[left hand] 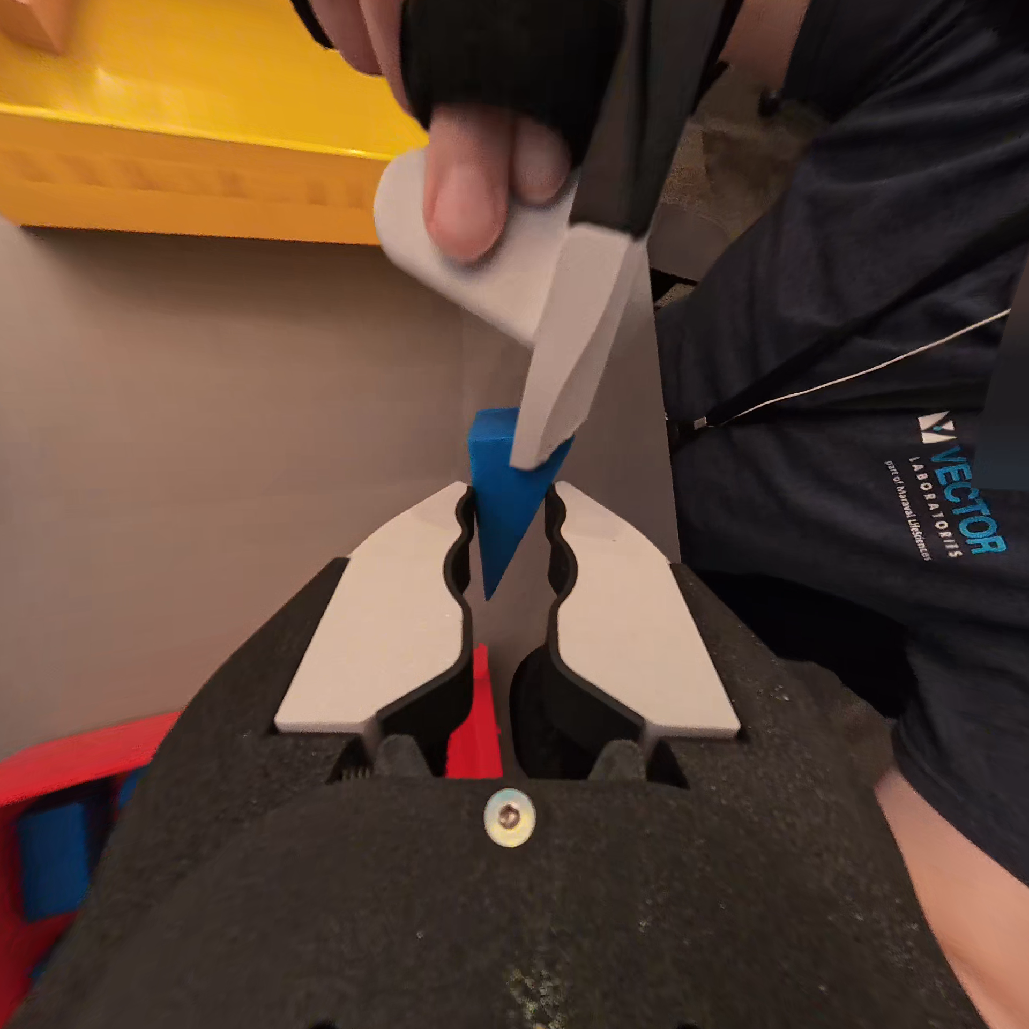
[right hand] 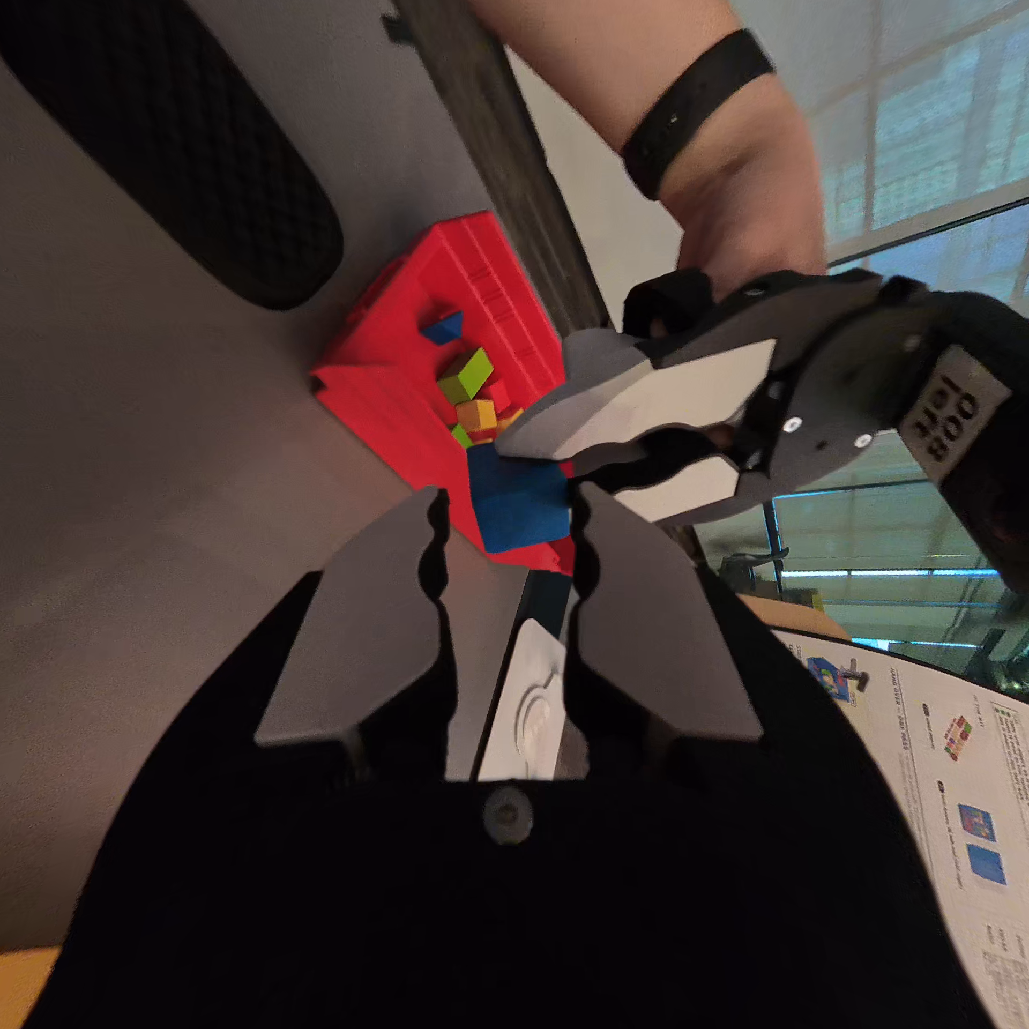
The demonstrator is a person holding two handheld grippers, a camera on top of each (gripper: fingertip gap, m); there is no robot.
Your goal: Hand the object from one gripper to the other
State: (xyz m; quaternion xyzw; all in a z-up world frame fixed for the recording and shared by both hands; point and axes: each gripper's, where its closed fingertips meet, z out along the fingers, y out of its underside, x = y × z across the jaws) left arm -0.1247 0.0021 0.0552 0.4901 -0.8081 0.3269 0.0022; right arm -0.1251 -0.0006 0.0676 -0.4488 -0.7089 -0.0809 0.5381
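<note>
One blue wedge (left hand: 501,523) clamped in left tongs (left hand: 509,490); right tongs (right hand: 509,493) straddle it, unclamped; lettered shirt (left hand: 835,390).

Matt blue wedge block (left hand: 504,501); glossy yellow plastic bin (left hand: 184,139); ribbed red plastic bin (right hand: 445,312); dark cloth shirt (left hand: 868,445)

Red bin (left hand: 67,763) mostly behind left tool (left hand: 509,495)

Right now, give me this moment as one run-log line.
phase: handover mid-air | blue wedge: clamped in left hand-held gripper | right hand-held gripper: open around it, gap at one finger | red bin: holds other blocks
</note>
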